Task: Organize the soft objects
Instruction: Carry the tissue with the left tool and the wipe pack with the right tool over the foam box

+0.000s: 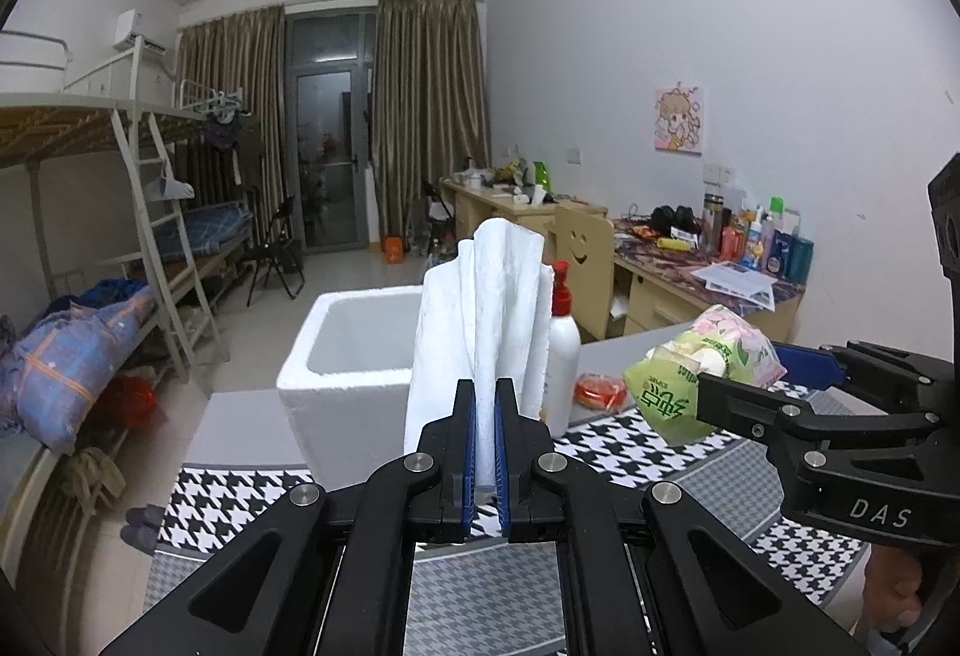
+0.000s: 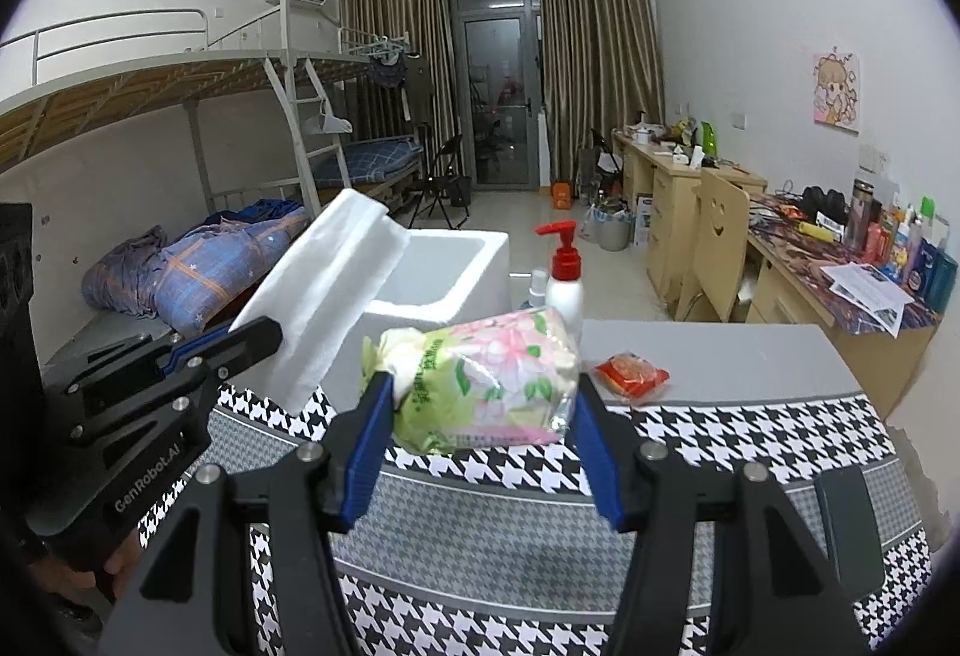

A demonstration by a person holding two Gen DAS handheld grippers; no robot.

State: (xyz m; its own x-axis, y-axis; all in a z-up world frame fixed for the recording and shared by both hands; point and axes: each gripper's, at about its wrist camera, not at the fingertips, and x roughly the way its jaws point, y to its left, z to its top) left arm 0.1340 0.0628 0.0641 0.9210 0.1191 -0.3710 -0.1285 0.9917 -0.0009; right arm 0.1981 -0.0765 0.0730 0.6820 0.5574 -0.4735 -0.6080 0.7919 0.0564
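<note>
Towel point(image 1: 480, 320), white and folded, clamped upright in left tongs point(image 1: 486, 404), raised in front of open foam box point(image 1: 336, 356). Tissue pack point(image 2: 480, 380), green with pink flowers, clamped in right tongs point(image 2: 480, 404) above houndstooth cloth point(image 2: 750, 434) on worktop point(image 2: 720, 356). Beside box: pump bottle point(image 2: 564, 284) and red packet point(image 2: 630, 374).
</note>
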